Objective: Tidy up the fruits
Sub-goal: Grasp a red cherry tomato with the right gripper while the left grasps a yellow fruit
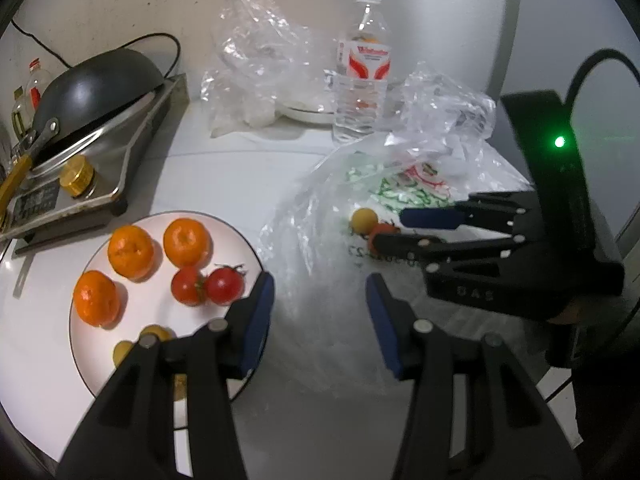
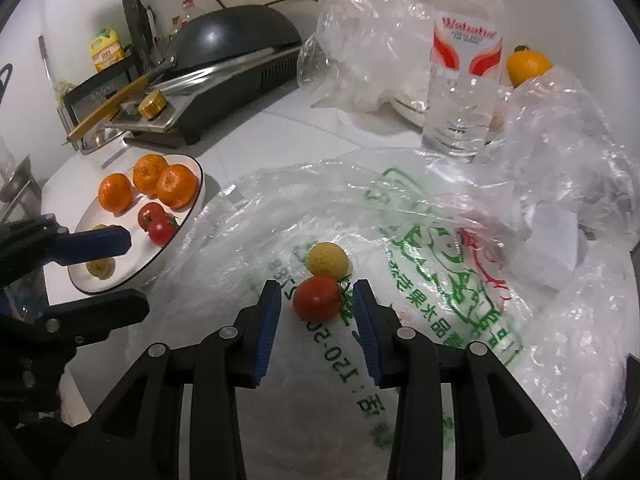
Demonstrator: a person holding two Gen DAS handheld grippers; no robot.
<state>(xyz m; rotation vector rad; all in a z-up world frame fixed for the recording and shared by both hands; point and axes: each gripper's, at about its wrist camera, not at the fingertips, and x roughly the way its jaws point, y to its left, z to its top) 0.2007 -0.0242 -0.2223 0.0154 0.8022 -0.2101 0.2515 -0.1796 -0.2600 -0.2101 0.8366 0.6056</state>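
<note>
A white plate (image 1: 160,304) holds three oranges (image 1: 130,251), two red tomatoes (image 1: 225,285) and small yellow fruits (image 1: 154,333). It also shows in the right wrist view (image 2: 132,268). On a printed plastic bag (image 2: 440,264) lie a red tomato (image 2: 317,298) and a small yellow fruit (image 2: 327,258). My right gripper (image 2: 317,307) is open, its pads either side of the red tomato, not touching it. My left gripper (image 1: 320,300) is open and empty, between the plate and the bag.
A water bottle (image 2: 464,64) stands at the back beside crumpled clear bags (image 1: 256,56). An orange fruit (image 2: 528,65) sits behind it at the right. A stove with an upturned black wok (image 1: 100,84) is at the left.
</note>
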